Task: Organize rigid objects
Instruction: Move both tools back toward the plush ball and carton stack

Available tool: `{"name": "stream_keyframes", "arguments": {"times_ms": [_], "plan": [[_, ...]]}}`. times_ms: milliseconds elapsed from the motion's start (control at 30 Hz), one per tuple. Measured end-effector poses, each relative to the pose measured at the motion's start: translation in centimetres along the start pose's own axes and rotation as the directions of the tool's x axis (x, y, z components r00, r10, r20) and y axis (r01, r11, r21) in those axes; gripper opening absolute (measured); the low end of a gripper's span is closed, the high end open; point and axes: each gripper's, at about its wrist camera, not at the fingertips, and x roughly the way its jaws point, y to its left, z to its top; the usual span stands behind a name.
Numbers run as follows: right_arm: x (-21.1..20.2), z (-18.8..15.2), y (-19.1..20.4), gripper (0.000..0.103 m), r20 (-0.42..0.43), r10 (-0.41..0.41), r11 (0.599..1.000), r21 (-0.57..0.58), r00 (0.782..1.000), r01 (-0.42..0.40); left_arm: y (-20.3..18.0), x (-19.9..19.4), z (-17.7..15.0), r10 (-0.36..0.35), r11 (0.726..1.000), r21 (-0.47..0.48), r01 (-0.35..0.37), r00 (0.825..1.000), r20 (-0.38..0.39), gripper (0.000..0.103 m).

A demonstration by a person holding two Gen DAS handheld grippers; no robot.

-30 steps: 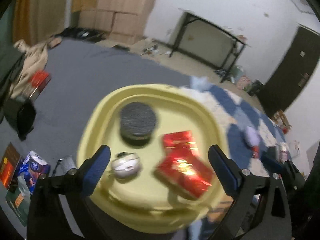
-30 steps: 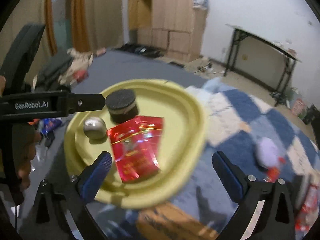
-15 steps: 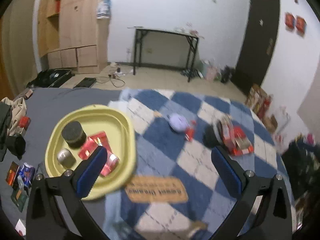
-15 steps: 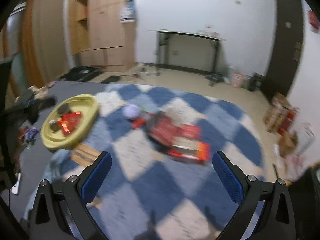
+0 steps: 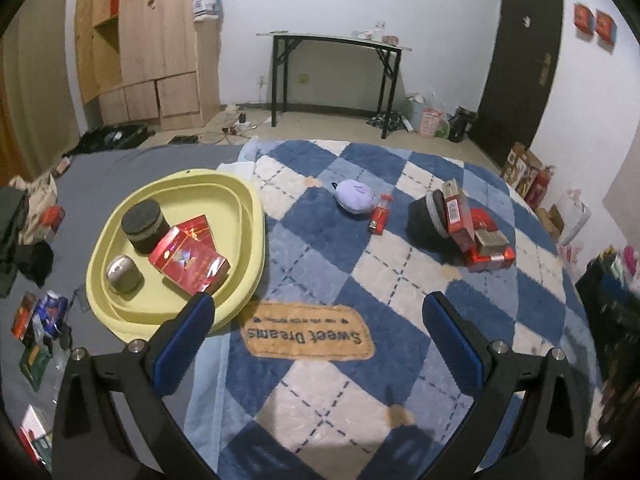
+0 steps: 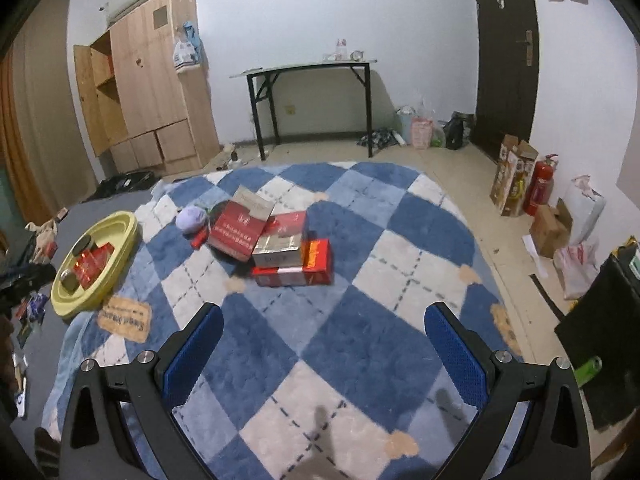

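A yellow tray [image 5: 240,240] [image 6: 120,232] lies at the left edge of the blue-and-white checked rug. It holds a black round tin [image 5: 145,226], a small silver tin [image 5: 122,274] and red boxes [image 5: 188,258]. Farther right on the rug sit a purple pouch [image 5: 354,197] [image 6: 191,218], a small red box [image 5: 381,219] and a pile of red boxes [image 5: 470,232] [image 6: 280,246] leaning on a dark round object [image 5: 422,218]. My left gripper [image 5: 318,330] is open above the rug near the tray's front rim. My right gripper [image 6: 320,344] is open, well short of the pile.
A "Sweet Dreams" label patch [image 5: 308,334] lies on the rug. Small packets [image 5: 38,320] and clothes [image 5: 24,216] litter the grey surface on the left. A black-legged table [image 6: 308,100], a wooden cabinet [image 6: 148,92], a dark door [image 6: 504,52] and a fire extinguisher [image 6: 540,186] line the room.
Both grippers have pulled back and up from close over the yellow tray. The views widened and swung right, bringing the rug and the red box pile into sight. Both stay open and empty.
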Motion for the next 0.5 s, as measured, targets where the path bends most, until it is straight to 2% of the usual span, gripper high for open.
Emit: {"name": "stream_keyframes", "arguments": {"times_ms": [100,267,500], "plan": [[2.5,0.0,-0.4,0.103,-0.047,0.004,1.0,-0.017,0.999,-0.004,0.4,0.2,0.1,-0.018,0.999,-0.045,0.018,1.0,0.002,0.103],[4.8,0.6,-0.2,0.103,-0.067,0.009,1.0,-0.026,0.998,-0.011,0.4,1.5,-0.1,-0.03,0.997,-0.071,0.027,0.999,-0.037,0.103],[7.9,0.8,0.8,0.103,-0.08,0.01,0.997,-0.071,0.997,-0.016,-1.1,3.3,0.1,-0.064,0.997,-0.057,0.06,0.995,-0.07,0.103]]}}
